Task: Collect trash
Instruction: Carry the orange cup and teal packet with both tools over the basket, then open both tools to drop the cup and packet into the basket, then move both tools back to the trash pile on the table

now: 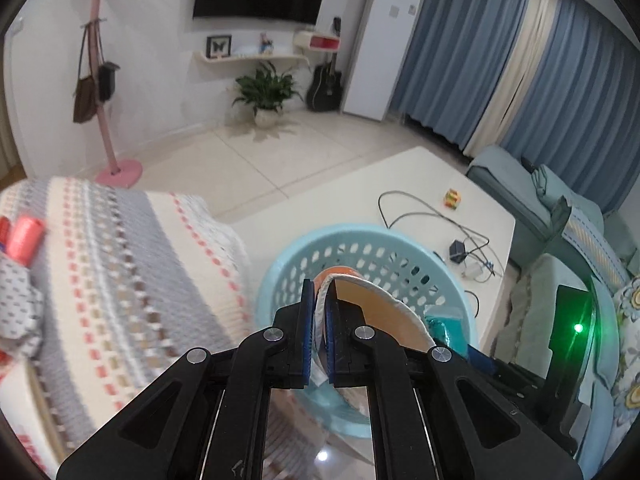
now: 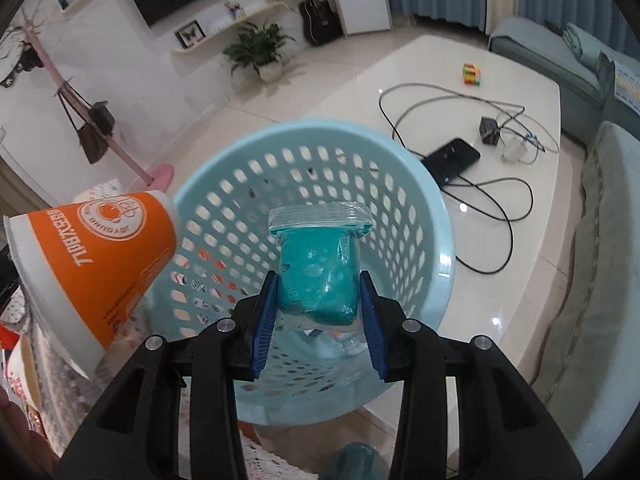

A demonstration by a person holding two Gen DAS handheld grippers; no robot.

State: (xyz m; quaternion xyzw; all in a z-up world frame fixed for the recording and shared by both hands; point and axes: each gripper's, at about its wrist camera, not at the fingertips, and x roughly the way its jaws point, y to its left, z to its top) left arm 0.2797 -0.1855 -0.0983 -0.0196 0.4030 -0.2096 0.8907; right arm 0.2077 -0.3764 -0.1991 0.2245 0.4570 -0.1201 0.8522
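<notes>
A light blue perforated basket [image 2: 432,208] stands on the floor beside a white table; it also shows in the left wrist view [image 1: 360,236]. My left gripper [image 1: 319,292] is shut on the rim of an orange and white paper cup [image 1: 376,312], held over the basket's opening. The same cup [image 2: 100,264] shows tilted at the left in the right wrist view. My right gripper [image 2: 318,284] is shut on a clear zip bag of teal stuff [image 2: 320,272], held above the basket's inside. That bag [image 1: 448,328] shows beside the cup in the left wrist view.
The white table [image 2: 440,64] holds a black phone [image 2: 452,160], tangled cables [image 2: 492,200], a charger [image 2: 490,130] and a colourful cube [image 2: 472,74]. A patterned blanket [image 1: 120,264] lies at left. A teal sofa [image 1: 532,200] is at right. A pink coat stand [image 1: 116,170] stands behind.
</notes>
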